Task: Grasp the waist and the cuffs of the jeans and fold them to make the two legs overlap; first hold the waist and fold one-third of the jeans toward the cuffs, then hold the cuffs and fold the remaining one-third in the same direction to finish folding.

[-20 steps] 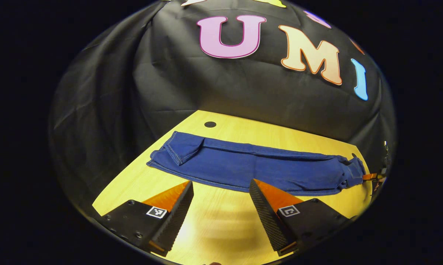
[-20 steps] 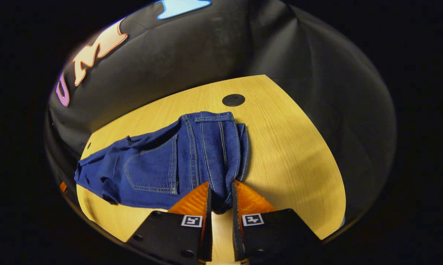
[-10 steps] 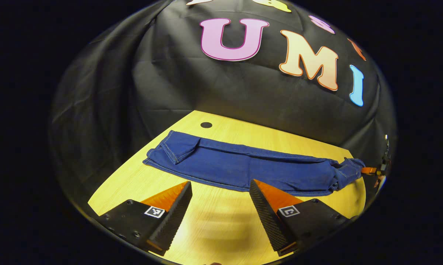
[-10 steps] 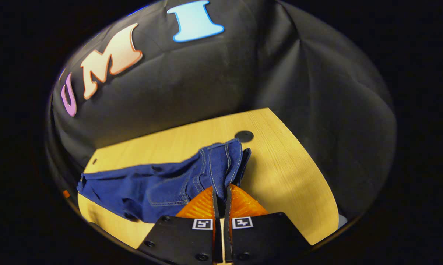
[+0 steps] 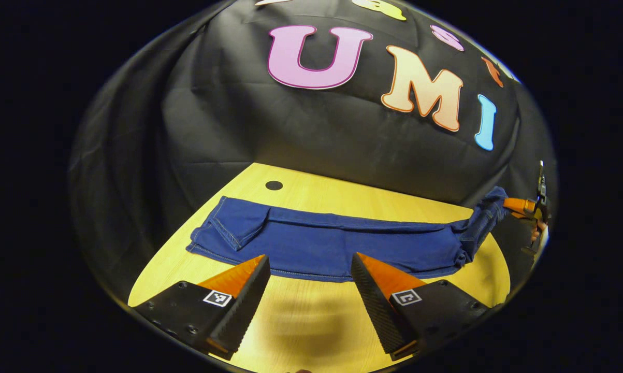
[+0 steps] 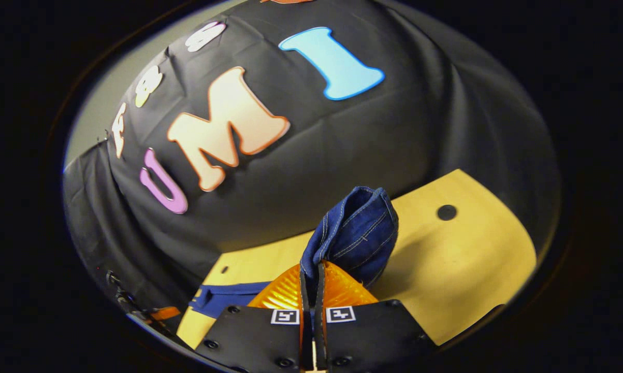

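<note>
Wooden table (image 5: 311, 331); right gripper (image 6: 311, 272) lifts jeans (image 5: 321, 243) waist; left gripper (image 5: 308, 274) spread

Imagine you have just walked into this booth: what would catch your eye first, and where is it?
Dark blue denim jeans stretch across the yellow wooden table. Their waist end is lifted off the table, pinched in the right gripper. The left gripper hangs open over the table's near edge, its fingers just short of the denim.

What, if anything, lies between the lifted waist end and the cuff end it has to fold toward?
Nothing visible does. The right gripper is shut on the raised waist of the jeans; the legs lie flat toward the cuffs, with the open left gripper beside their near edge.
</note>
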A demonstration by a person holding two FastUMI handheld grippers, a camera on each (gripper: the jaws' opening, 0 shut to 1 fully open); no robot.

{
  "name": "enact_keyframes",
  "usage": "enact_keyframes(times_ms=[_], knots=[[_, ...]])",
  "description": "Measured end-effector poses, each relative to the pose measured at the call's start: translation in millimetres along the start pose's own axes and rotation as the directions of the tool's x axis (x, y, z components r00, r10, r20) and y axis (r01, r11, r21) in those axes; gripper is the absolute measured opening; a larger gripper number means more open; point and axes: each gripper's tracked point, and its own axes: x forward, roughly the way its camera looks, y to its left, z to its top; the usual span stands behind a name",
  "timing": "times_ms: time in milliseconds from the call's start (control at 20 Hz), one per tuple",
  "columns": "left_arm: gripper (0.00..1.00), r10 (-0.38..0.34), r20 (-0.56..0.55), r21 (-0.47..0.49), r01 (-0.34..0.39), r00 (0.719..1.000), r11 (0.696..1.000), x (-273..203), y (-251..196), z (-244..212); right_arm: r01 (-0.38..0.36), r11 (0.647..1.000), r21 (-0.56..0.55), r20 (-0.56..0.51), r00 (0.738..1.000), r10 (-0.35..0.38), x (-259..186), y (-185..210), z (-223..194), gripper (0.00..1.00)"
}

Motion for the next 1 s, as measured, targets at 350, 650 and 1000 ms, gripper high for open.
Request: enact_keyframes(times_ms=[350,650,1000], knots=[[0.95,-0.052,-0.006,-0.007,0.052,0.999,0.999,5,20,-1,-0.263,0.963,-0.054,-0.053,0.964,0.260,25,151,-39,0.04],[0.95,-0.055,0.006,-0.028,0.055,0.998,0.998,9,37,3,-0.311,0.946,-0.091,-0.356,0.898,0.261,103,184,-180,0.04],[0.95,-0.021,0.026,-0.052,0.023,0.999,0.998,10,70,10,-0.204,0.953,-0.222,-0.509,0.858,0.065,141,168,-292,0.01]])
